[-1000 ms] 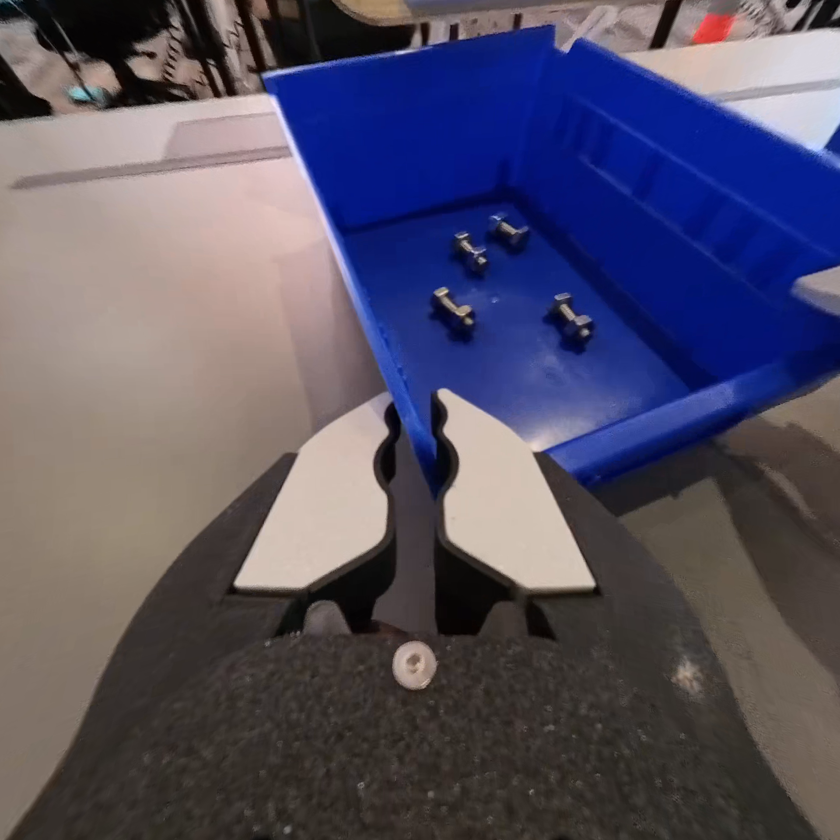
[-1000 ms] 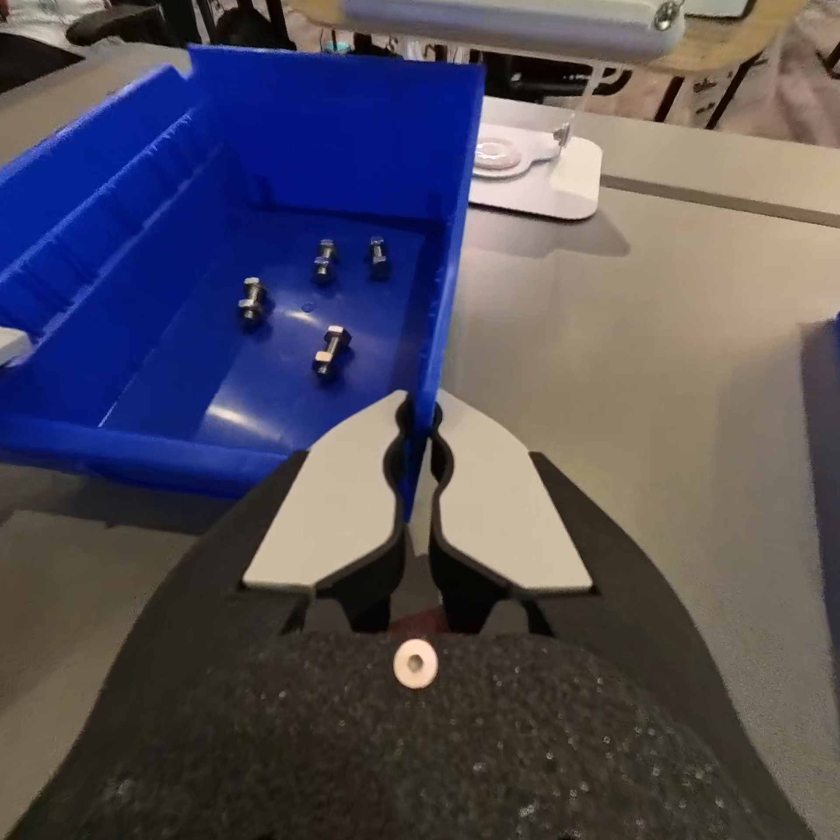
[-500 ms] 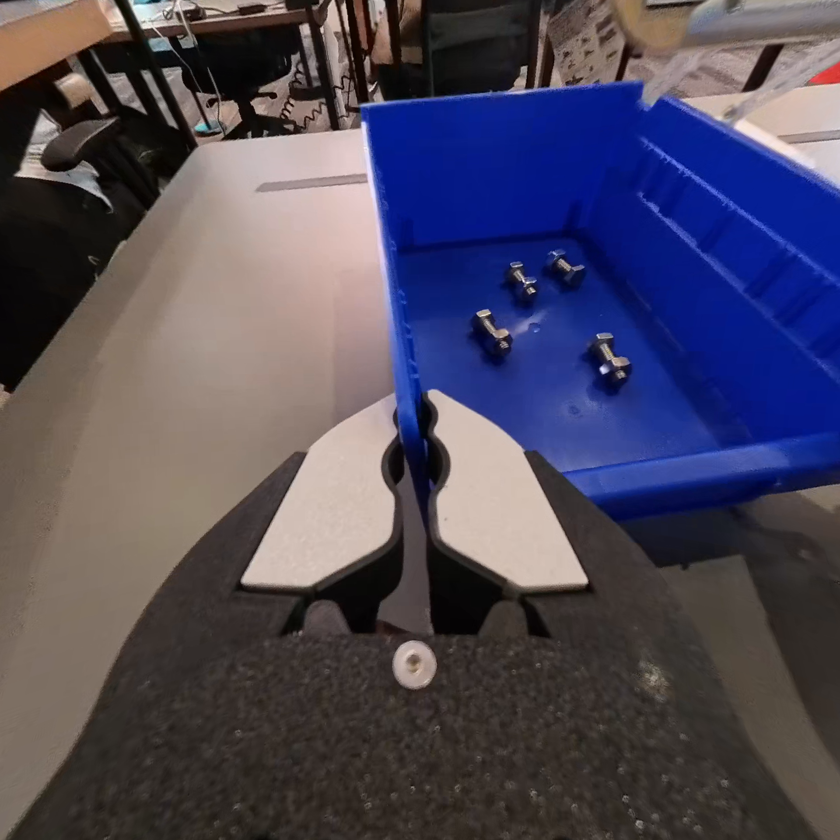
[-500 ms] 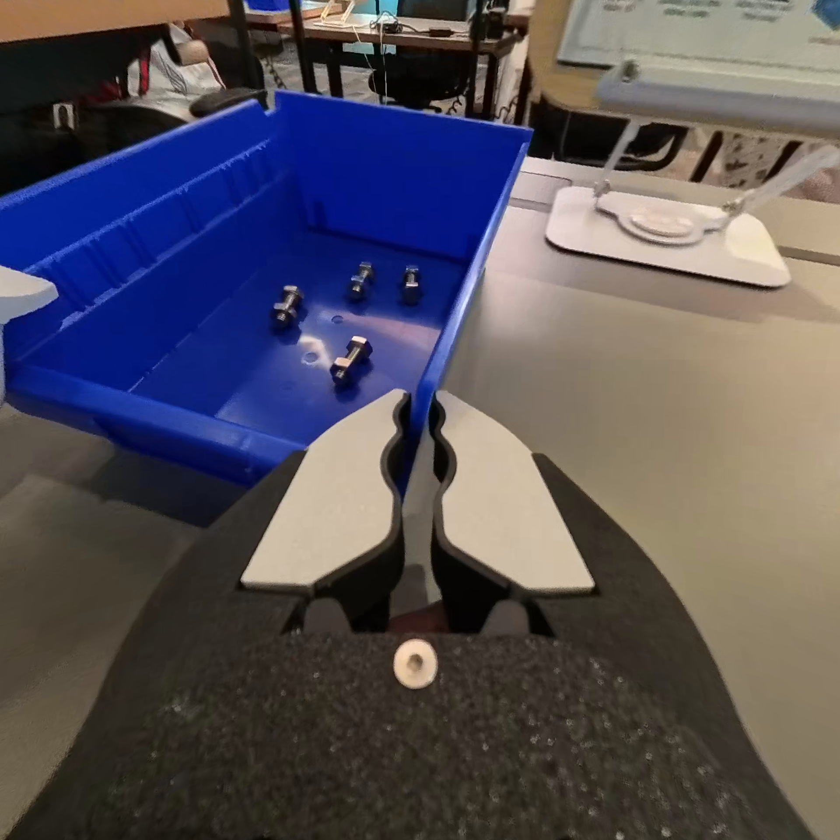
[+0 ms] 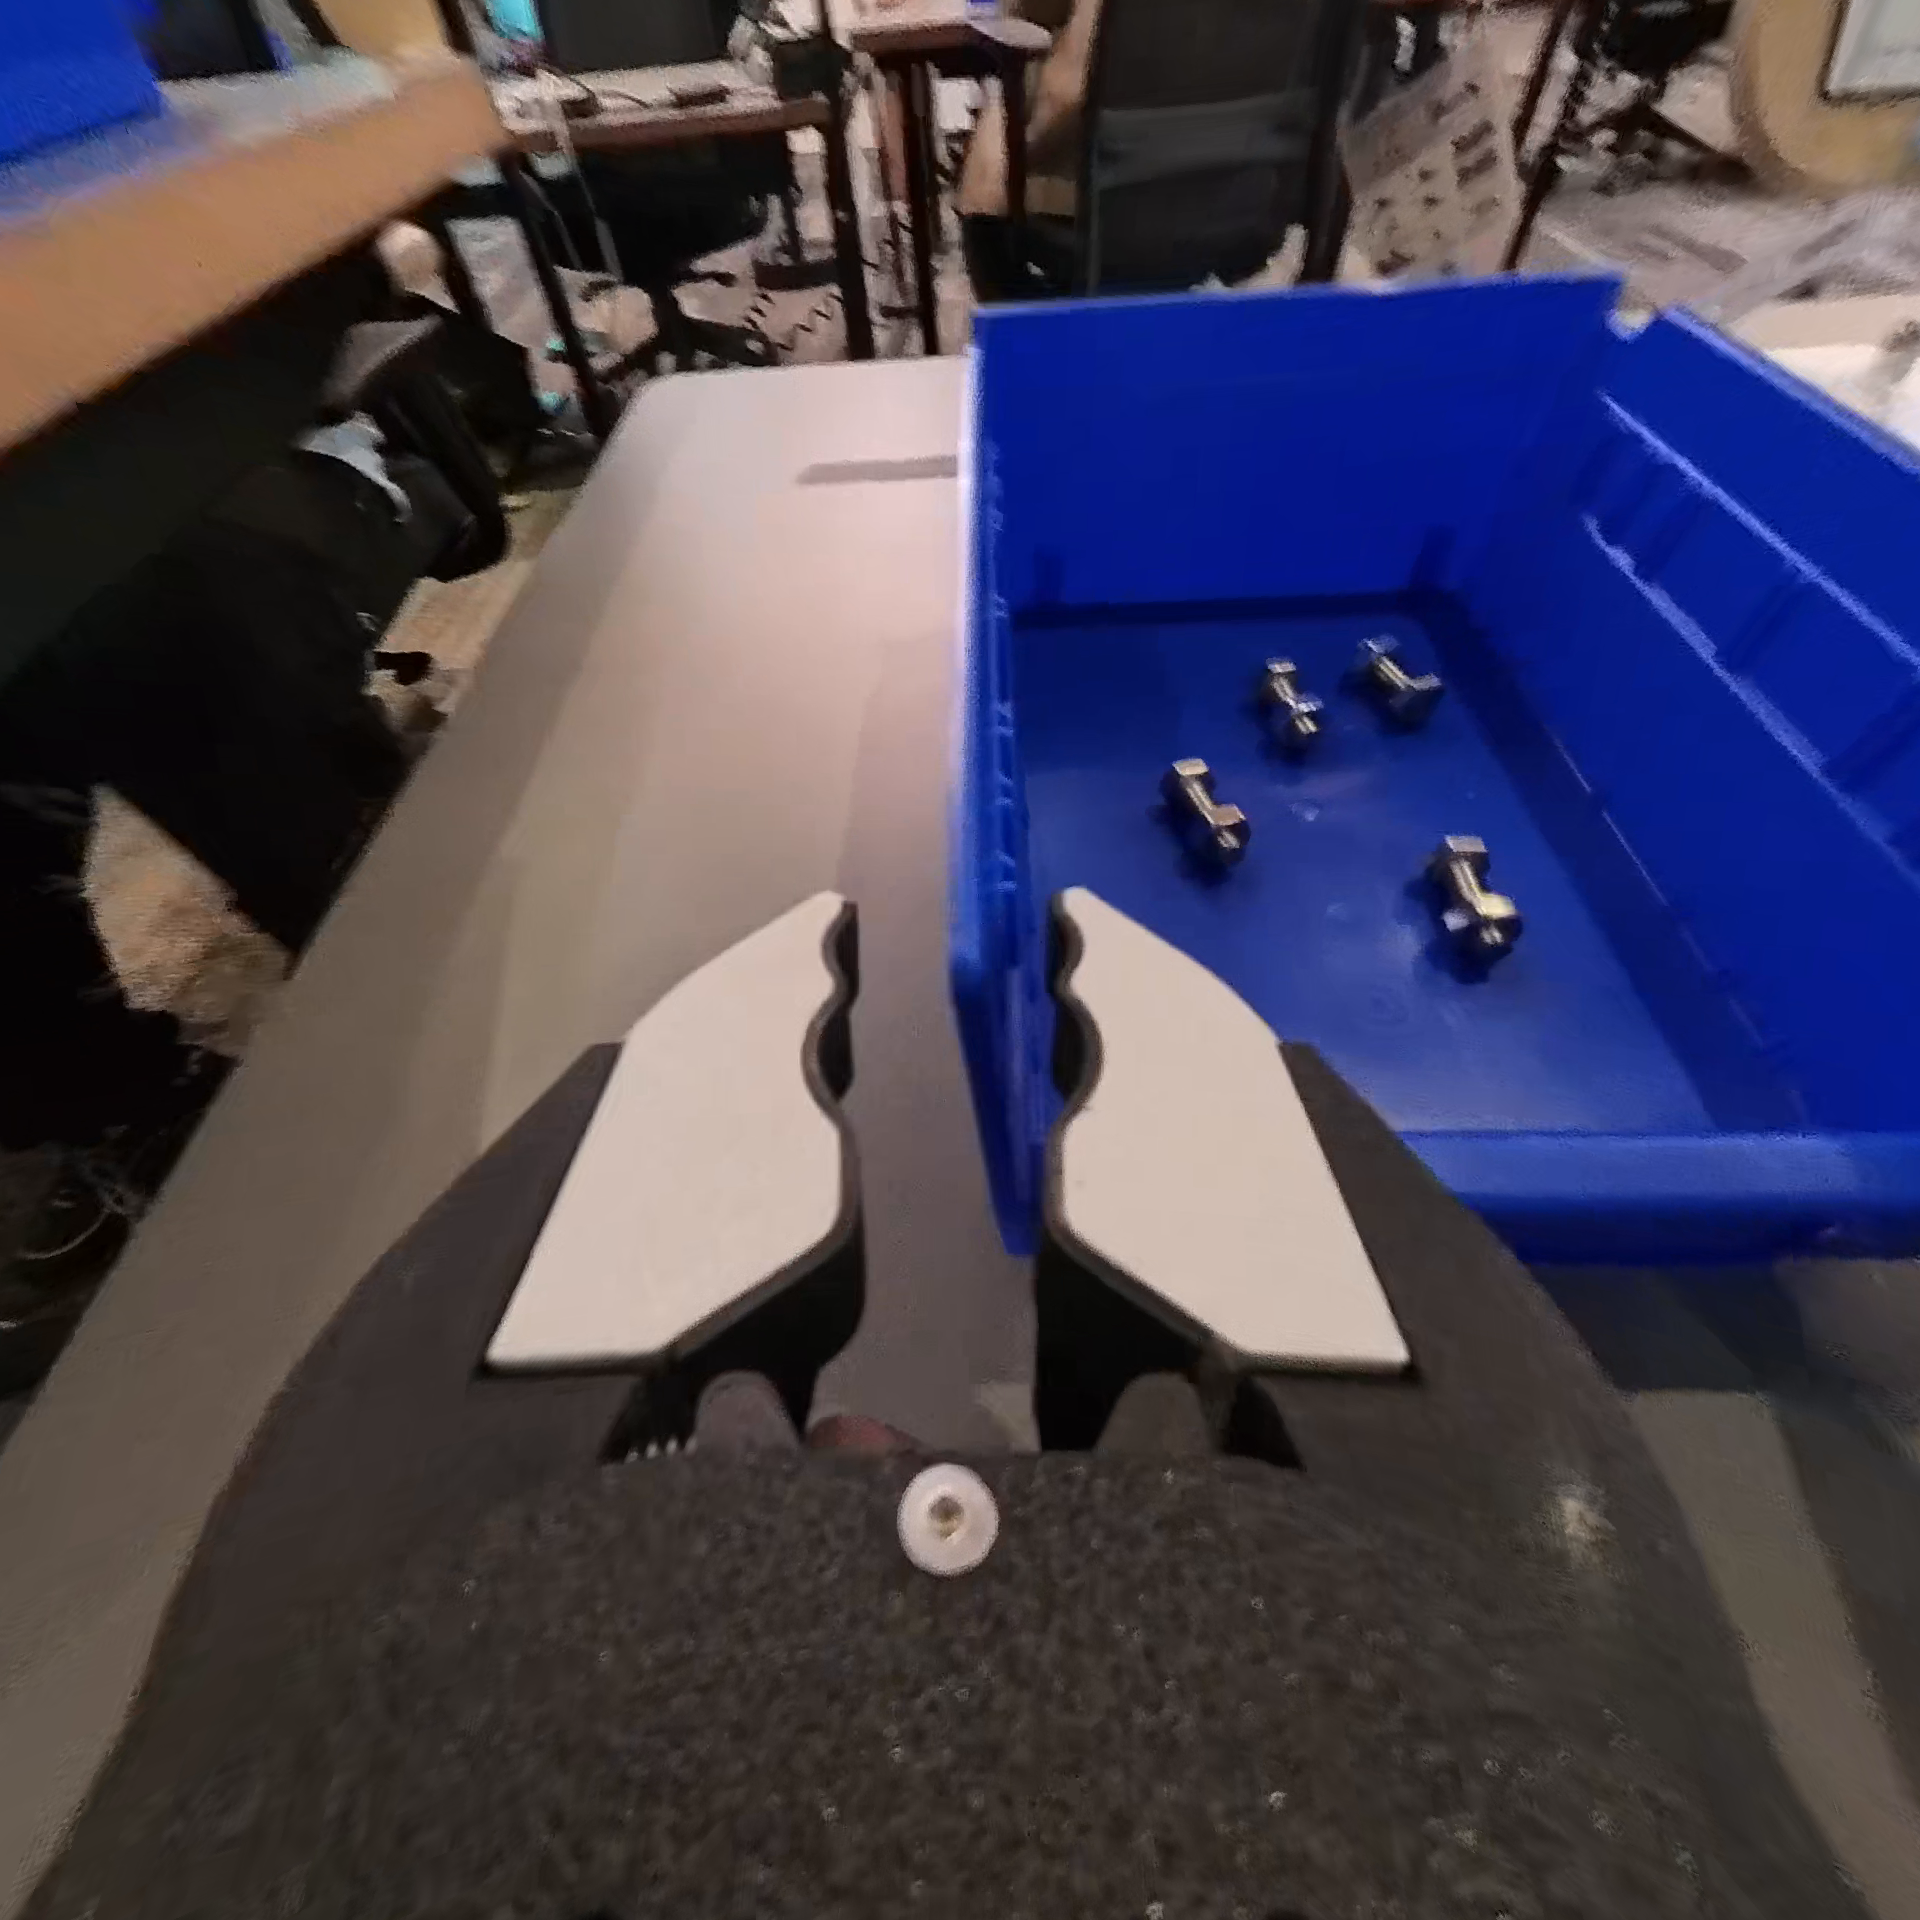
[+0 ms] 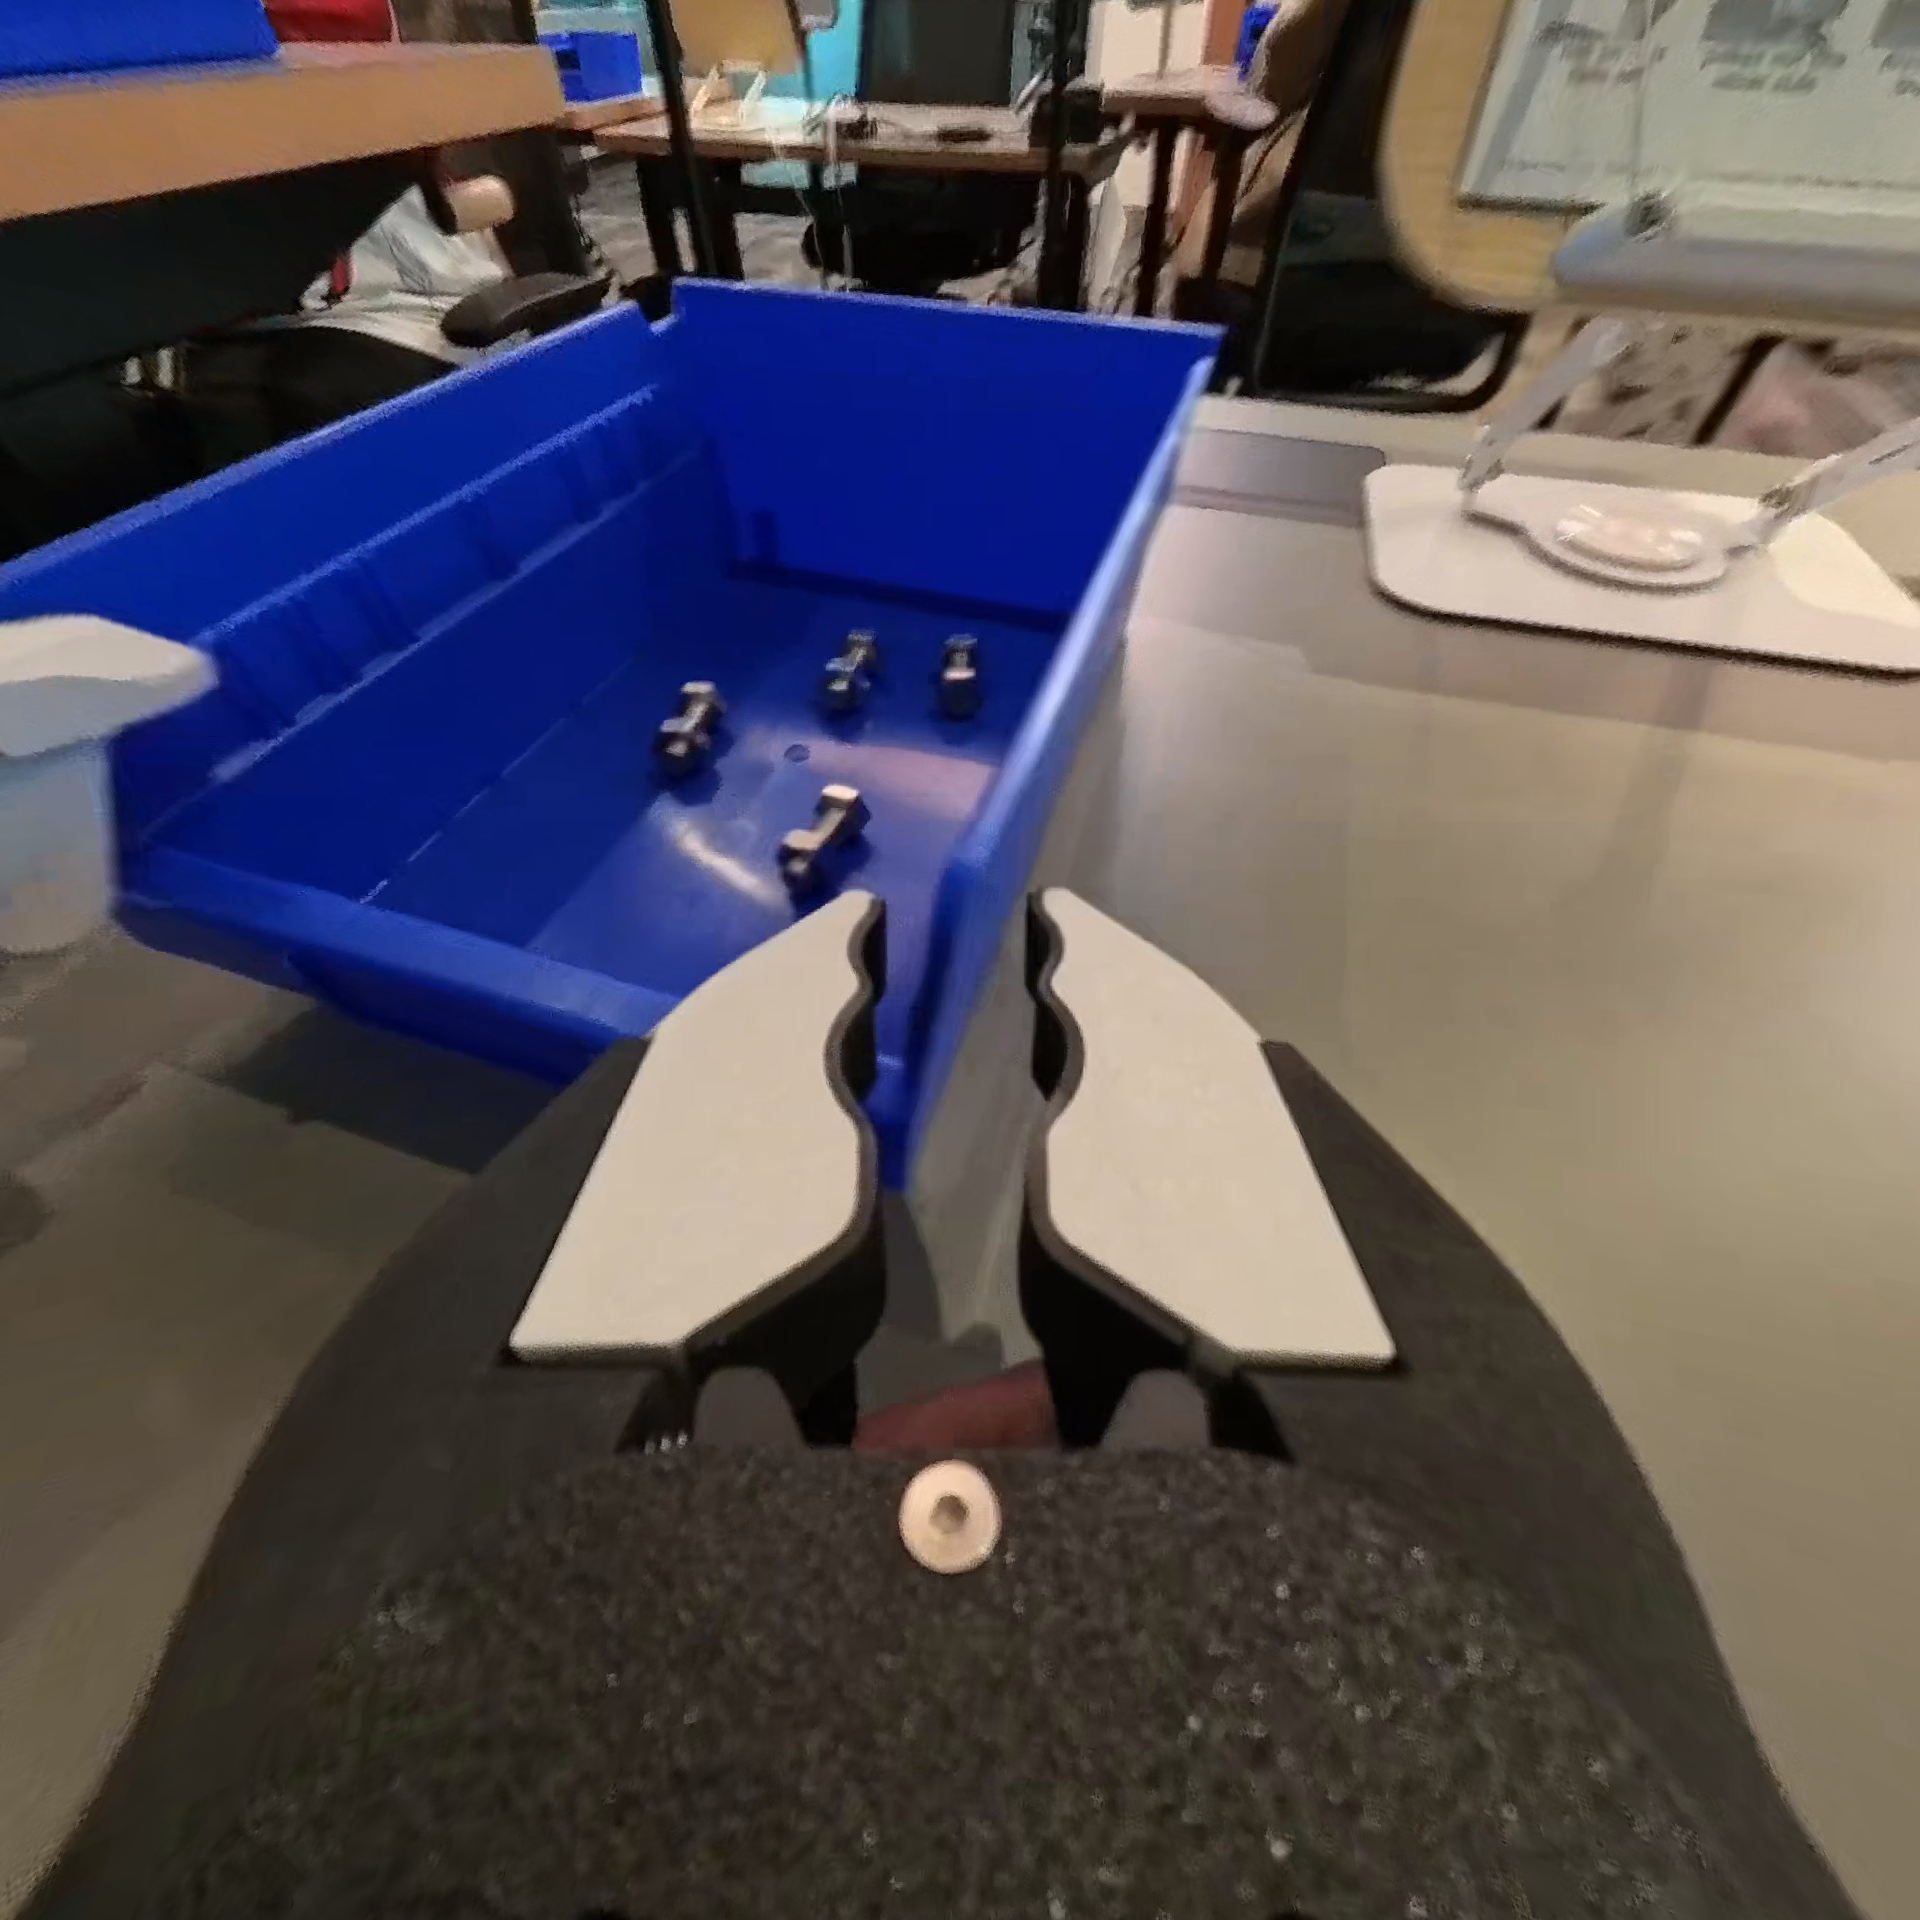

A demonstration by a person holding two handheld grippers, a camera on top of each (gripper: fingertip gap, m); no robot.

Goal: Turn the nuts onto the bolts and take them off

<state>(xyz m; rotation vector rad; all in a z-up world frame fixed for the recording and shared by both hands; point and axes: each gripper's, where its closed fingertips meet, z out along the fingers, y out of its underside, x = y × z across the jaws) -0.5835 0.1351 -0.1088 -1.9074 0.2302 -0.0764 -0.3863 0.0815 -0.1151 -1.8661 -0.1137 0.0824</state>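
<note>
Left gripper: released, jaws parted astride the near-left wall of the blue bin, gripping nothing. Right gripper: likewise released, jaws astride the opposite side wall. Four bolts with nuts lie loose on the bin floor, right of centre in the left wrist view. Only the right wrist view shows a white stand base at upper right and the other gripper's pale fingertip at far left.

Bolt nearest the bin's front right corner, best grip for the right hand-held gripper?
Take that bolt across its bare shank, between head and nut, coming from above. It lies flat on the blue bin floor, so the right hand-held gripper, now open, likely clears the walls.
</note>
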